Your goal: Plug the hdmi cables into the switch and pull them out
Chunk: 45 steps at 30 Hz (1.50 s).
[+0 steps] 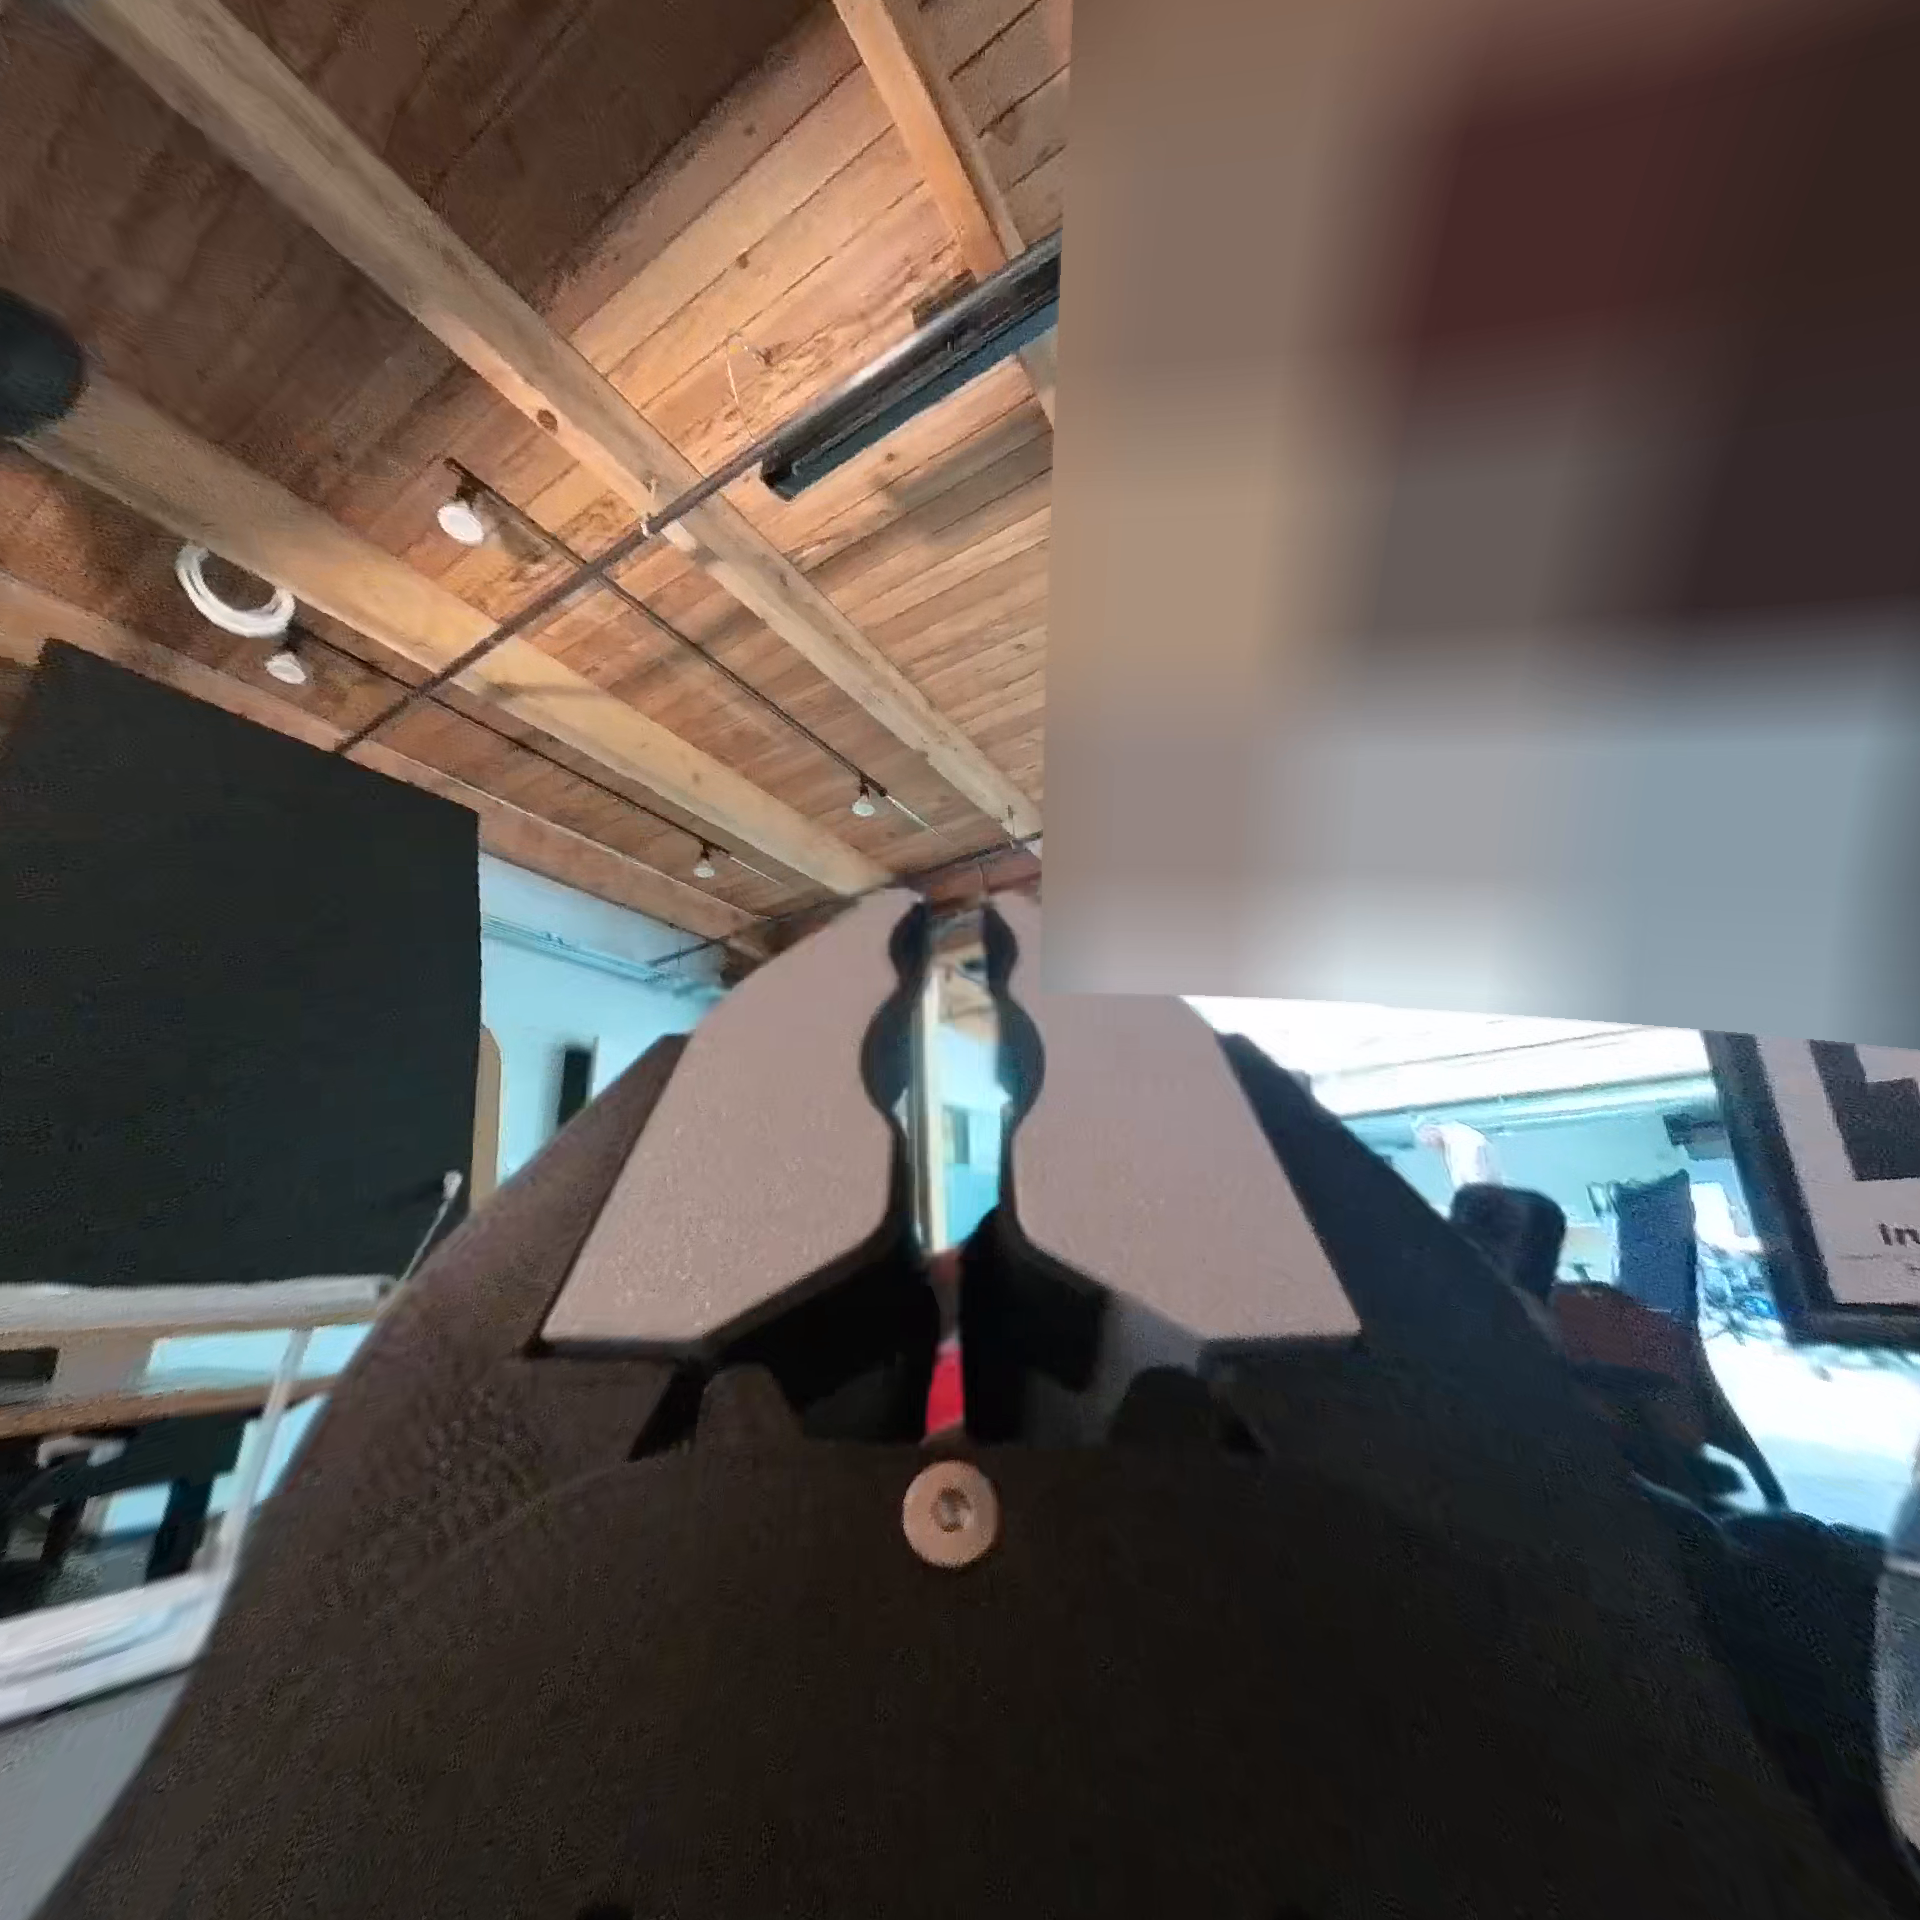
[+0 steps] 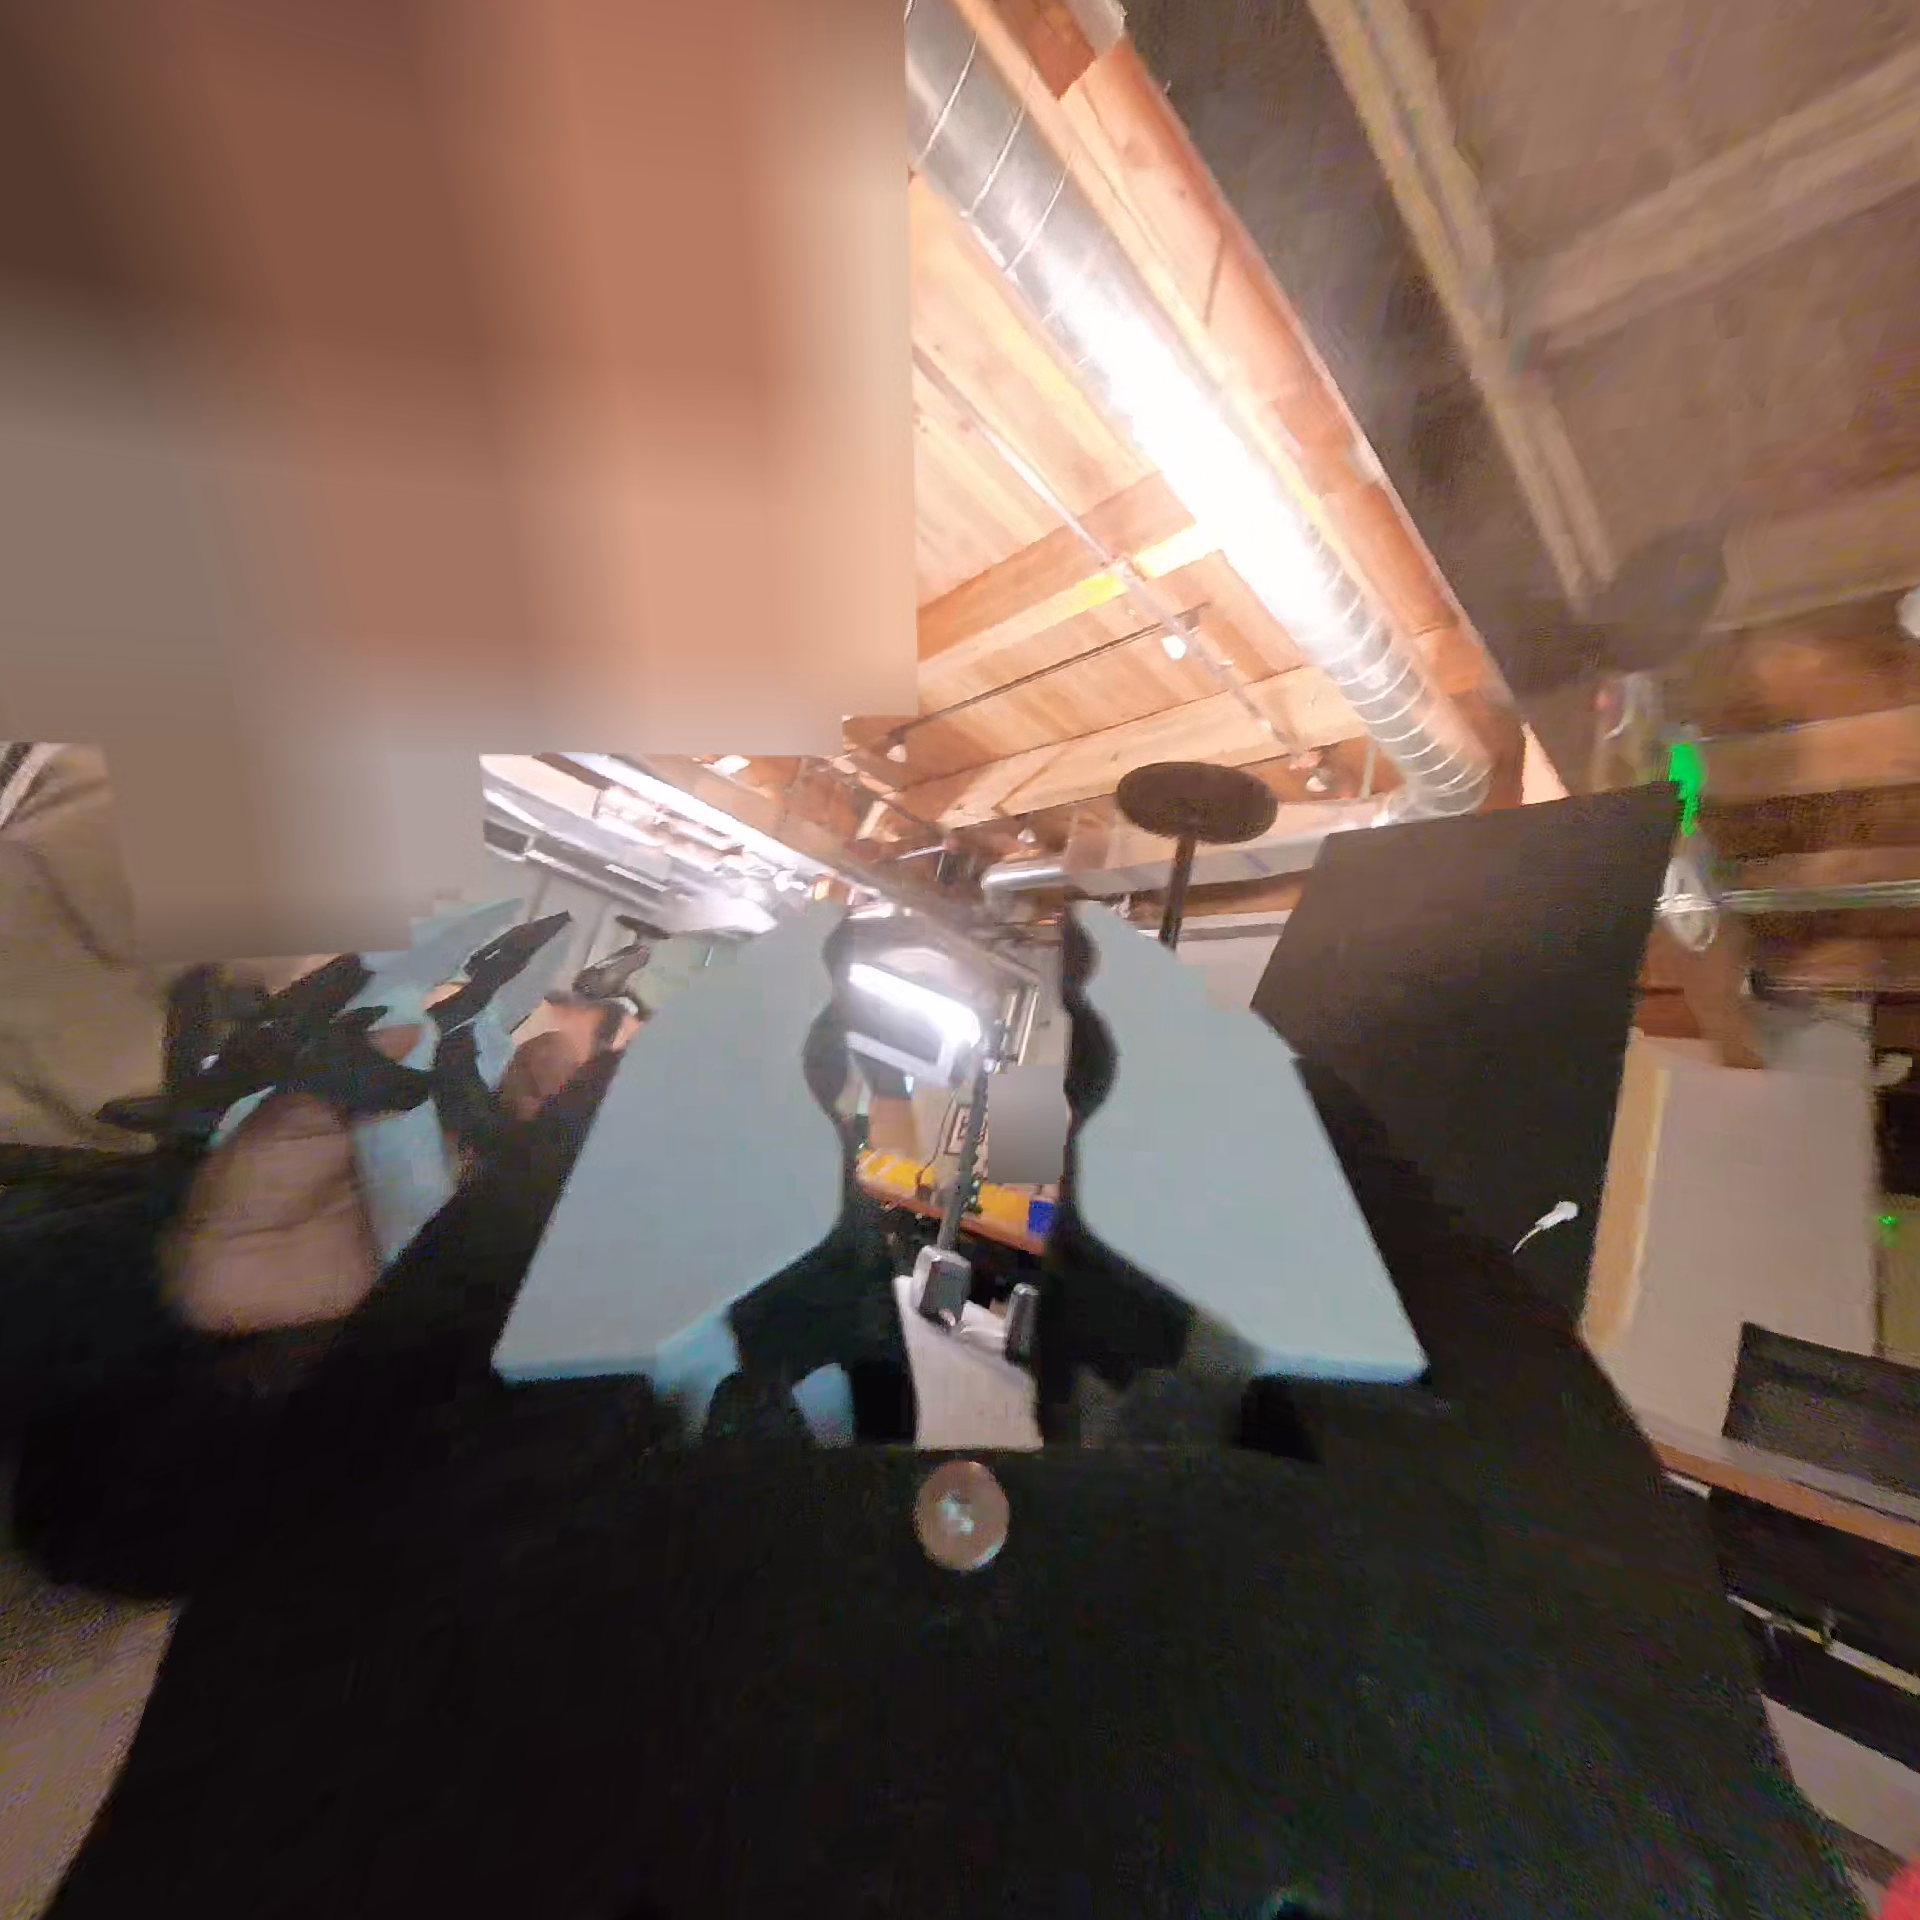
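Both grippers point up toward the ceiling. No HDMI cable or switch shows in either view. My left gripper (image 1: 954, 920) has its grey pads nearly together with only a thin slit between them, and it holds nothing. My right gripper (image 2: 951, 935) is open with a clear gap between its pale pads, and it is empty. In the right wrist view the left gripper (image 2: 468, 987) shows blurred at the left, held by a person's hand (image 2: 270, 1205).
A wooden beam ceiling (image 1: 623, 416) fills the upper views, with a metal duct (image 2: 1143, 364). A black panel (image 1: 208, 987) stands at the left; it also shows in the right wrist view (image 2: 1455, 987). A white table edge (image 1: 94, 1631) lies low left.
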Motion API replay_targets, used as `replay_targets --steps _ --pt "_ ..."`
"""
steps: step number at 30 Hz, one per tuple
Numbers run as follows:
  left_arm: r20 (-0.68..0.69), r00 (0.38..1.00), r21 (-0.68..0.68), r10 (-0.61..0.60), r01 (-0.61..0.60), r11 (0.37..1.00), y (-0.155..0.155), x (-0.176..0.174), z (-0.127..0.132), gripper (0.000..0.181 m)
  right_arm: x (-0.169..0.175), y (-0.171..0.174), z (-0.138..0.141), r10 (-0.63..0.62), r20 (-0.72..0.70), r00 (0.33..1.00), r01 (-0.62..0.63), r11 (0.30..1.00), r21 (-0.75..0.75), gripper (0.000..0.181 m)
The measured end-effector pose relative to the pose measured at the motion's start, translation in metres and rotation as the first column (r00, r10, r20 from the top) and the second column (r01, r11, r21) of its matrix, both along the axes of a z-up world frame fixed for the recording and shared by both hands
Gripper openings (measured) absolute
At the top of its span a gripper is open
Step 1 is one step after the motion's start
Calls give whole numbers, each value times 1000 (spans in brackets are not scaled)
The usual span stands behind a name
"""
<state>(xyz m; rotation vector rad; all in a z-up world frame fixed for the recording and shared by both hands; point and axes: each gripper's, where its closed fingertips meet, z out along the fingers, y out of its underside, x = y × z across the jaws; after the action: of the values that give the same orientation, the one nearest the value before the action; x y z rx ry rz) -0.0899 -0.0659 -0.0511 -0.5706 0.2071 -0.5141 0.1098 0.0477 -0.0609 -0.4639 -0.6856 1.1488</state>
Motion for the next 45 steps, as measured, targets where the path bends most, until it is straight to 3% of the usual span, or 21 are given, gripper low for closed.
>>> replay_targets --steps 2,3,4,5,6,7,8,10,12,14,18,22,25,27,29,30,31,34,36,39,45 --pt "41 999 47 3 -5 999 -4 -2 6 65 2 4 5 8 -31 999 -9 999 -38 85" --pt "40 999 24 15 -16 1000 -1 -2 7 89 1 8 6 -1 -33 999 -1 998 -58 96" --pt "33 998 5 44 -45 999 3 -2 6 100 1 12 5 -16 -27 999 14 997 -76 99" --pt "19 998 -1 63 -63 998 4 -2 5 98 0 15 4 -28 -22 999 26 996 -88 99" --pt "-4 999 -9 50 -50 999 5 2 3 88 -1 17 2 -44 -1 999 44 995 -86 82" --pt "-37 999 -27 0 -1 1000 6 10 -1 59 -3 19 -3 -69 45 997 72 995 -69 31" --pt "-60 995 -63 -80 76 995 7 18 -6 14 -4 19 -8 -83 88 993 89 994 -61 1" --pt "-92 981 -135 -171 158 978 11 30 -12 3 -8 10 -10 -14 129 992 23 998 -66 0" --pt "-132 985 -178 -114 90 980 19 32 -17 6 -14 0 -11 50 128 990 -44 998 -49 4" --pt "-240 969 -178 -54 11 984 21 42 -22 14 -13 5 -8 4 82 997 0 999 -48 38" --pt "-538 842 -213 -37 -94 973 8 59 -17 41 -5 21 -5 -87 50 995 91 992 -86 42" --pt "-686 707 -40 171 -271 962 -53 24 22 43 -2 33 -6 -73 41 996 79 982 -172 40" --pt "-773 566 -61 287 -516 854 -86 -32 30 43 -2 38 -8 -61 40 997 69 975 -213 37" --pt "-847 407 -74 343 -728 681 -99 -77 19 42 -1 41 -8 -63 40 997 71 971 -230 36" --pt "-963 152 -32 223 -884 466 -111 -119 -19 45 -2 43 -9 -58 45 997 68 967 -244 35" --pt "-993 54 -9 104 -921 390 -117 -135 -43 48 -3 44 -10 -54 46 997 64 966 -251 35" --pt "-1000 8 -10 -6 -938 345 -121 -147 -66 50 -4 45 -10 -52 46 998 62 965 -256 35" --pt "-944 96 -201 -317 -926 320 -123 -144 -136 62 -6 46 -11 -39 49 998 51 962 -267 32" --pt "-906 85 -206 -414 -945 256 -123 -153 -163 62 -7 47 -12 -33 53 998 47 960 -275 32" --pt "-895 4 -97 -446 -978 186 -123 -178 -177 61 -9 46 -13 -23 61 998 39 960 -277 31" --pt "-904 56 -156 -425 -966 205 -120 -176 -179 48 -12 45 -16 3 76 997 19 957 -289 30"
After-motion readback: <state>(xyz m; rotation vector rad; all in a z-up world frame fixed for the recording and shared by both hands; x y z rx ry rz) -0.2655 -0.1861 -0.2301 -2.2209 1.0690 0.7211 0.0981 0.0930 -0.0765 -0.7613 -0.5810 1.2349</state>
